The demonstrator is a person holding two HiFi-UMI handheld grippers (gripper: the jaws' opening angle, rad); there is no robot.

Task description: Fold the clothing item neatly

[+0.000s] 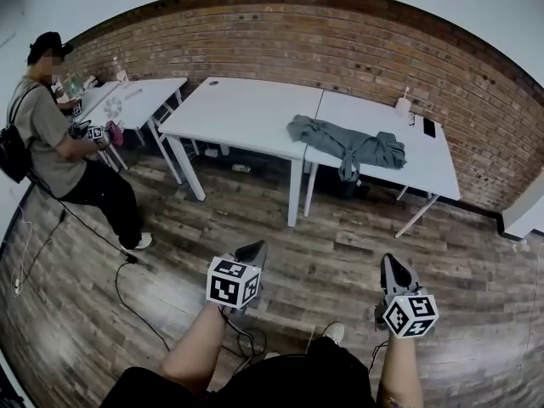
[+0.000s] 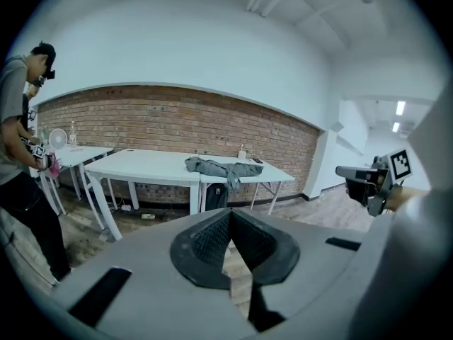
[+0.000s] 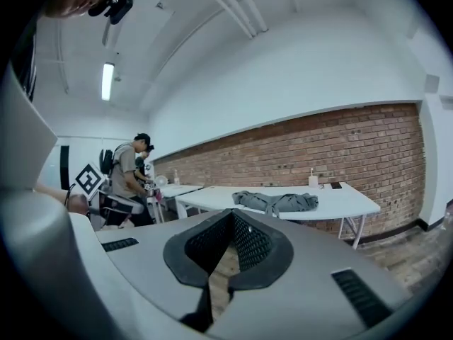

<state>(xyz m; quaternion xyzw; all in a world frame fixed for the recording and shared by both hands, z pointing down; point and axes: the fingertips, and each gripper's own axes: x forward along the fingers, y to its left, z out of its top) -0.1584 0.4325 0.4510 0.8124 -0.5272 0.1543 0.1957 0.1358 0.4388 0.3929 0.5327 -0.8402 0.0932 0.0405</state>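
A crumpled grey garment [image 1: 344, 143] lies on the right-hand part of two joined white tables [image 1: 246, 113], with one piece hanging over the front edge. Both gripper views show the garment far off [image 2: 219, 166] [image 3: 276, 202]. My left gripper [image 1: 252, 252] and right gripper [image 1: 391, 266] are held low over the wooden floor, well short of the table. Each is shut, with its ribbed pads meeting and nothing between them [image 2: 231, 214] [image 3: 231, 216]. The right gripper [image 2: 371, 183] also shows at the right of the left gripper view.
A person [image 1: 59, 134] stands at the far left beside another white table [image 1: 127, 100], holding grippers. A white bottle [image 1: 403, 104] and a dark phone [image 1: 429, 127] rest on the garment's table. Black cables [image 1: 127, 287] trail over the floor. A brick wall [image 1: 340, 49] runs behind.
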